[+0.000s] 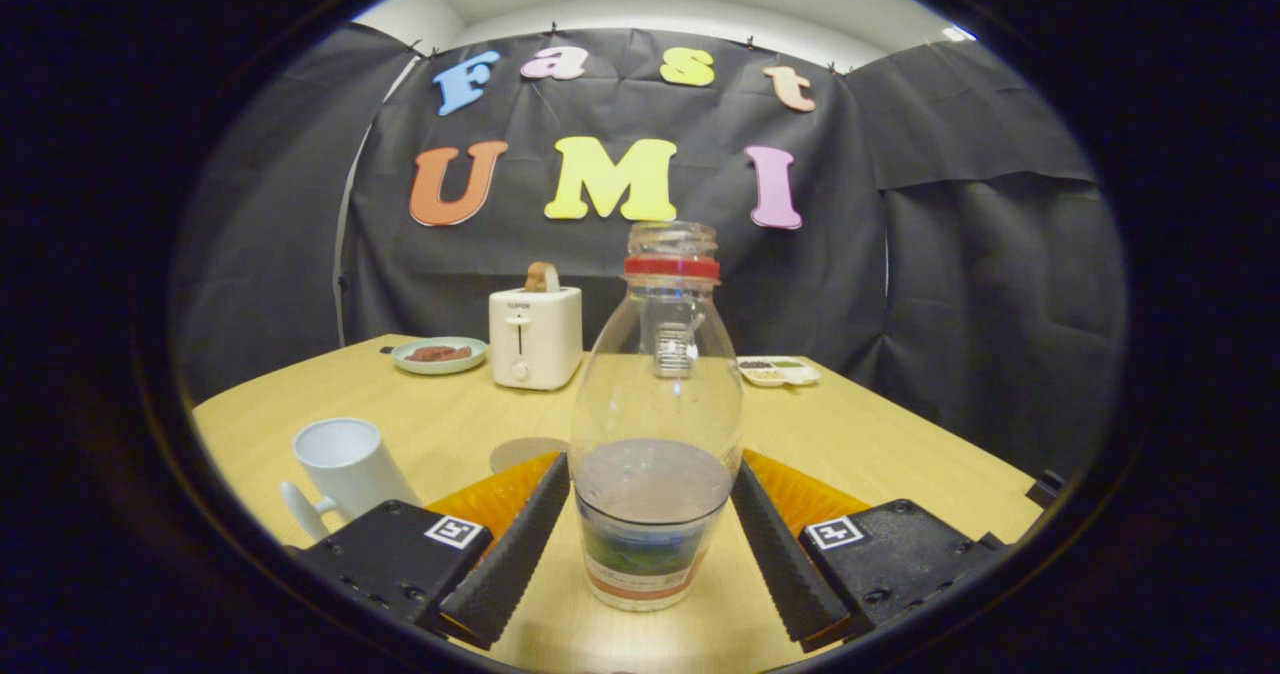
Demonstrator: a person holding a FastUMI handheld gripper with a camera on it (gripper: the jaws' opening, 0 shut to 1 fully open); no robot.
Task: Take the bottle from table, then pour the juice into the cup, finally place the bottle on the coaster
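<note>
The table (900, 434) spreads out wide, and right in the middle of the action stands the bottle (656, 424), upright, cap off, long axis straight up, a dark pool of juice low in its belly. It sits squarely between the fingers of the gripper (651, 474), whose pads (515, 544) flank the bottle's lower body on either side, spread and seemingly at the glass or a hair off it (contact is too close to call). So the bottle lies dead ahead, centred; the coming move looks like a plain squeeze. Off beyond the left finger waits the cup (345, 466), and just past it the round coaster (525, 451), partly hidden behind the bottle.
</note>
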